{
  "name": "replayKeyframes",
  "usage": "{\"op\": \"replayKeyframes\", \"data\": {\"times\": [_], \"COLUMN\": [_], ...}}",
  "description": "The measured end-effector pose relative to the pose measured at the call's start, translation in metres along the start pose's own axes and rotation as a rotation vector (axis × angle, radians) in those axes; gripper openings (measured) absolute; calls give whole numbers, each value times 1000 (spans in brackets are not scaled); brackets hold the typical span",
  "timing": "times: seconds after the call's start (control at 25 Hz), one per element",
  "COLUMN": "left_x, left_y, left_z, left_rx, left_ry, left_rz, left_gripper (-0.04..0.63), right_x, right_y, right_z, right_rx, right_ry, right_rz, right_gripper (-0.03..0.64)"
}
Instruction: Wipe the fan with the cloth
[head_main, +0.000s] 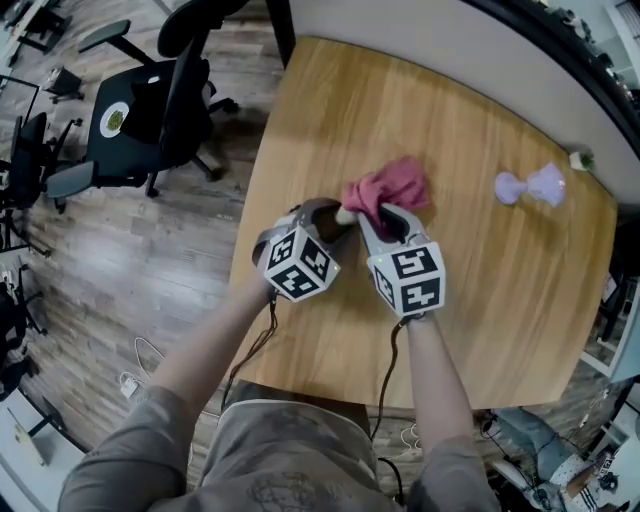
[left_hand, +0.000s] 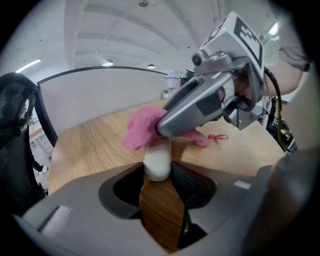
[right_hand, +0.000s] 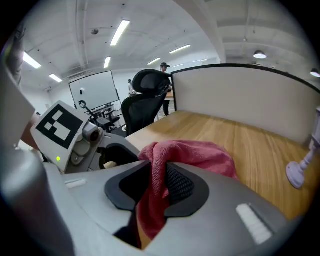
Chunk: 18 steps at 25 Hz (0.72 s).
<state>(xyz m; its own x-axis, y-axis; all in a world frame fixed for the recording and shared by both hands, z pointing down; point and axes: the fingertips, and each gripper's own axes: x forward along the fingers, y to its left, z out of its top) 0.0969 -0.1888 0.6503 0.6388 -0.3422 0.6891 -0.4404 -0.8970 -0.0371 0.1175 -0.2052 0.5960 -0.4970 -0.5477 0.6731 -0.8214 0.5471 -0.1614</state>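
My left gripper is shut on a white rounded handle, held upright between its pads; the handle's upper end is hidden under the cloth. The pink cloth is bunched over that end, and my right gripper is shut on a fold of the cloth. In the left gripper view the right gripper presses the cloth against the handle's top. The left gripper shows at the left of the right gripper view. Both grippers meet near the table's left-middle.
The wooden table has a lavender, fan-like object lying at its right, with its base showing in the right gripper view. A grey partition borders the far edge. Black office chairs stand on the floor to the left.
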Motion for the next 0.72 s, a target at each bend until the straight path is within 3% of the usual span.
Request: {"op": "replayKeyframes", "data": {"times": [0.12,0.28,0.44,0.72], "left_x": [0,0,1,0], "left_y": [0,-1,0,-1], "left_z": [-1,-2,-2,0], "left_rx": [9,1,-1,3], "left_ry": [-5,4,3,-1], "left_rz": [7,-7,-5,-1], "left_gripper": [175,175,175,175], "right_x": [12,12,0,-36], "right_y": [29,36,7,-66], "right_z": [-9,-14,-10,-10], "right_rx": [-44,-46,-53,60], "right_ry": [52,61,57,17], "right_rz": [93,118,32,-175], "right_gripper": [95,95,95,95]}}
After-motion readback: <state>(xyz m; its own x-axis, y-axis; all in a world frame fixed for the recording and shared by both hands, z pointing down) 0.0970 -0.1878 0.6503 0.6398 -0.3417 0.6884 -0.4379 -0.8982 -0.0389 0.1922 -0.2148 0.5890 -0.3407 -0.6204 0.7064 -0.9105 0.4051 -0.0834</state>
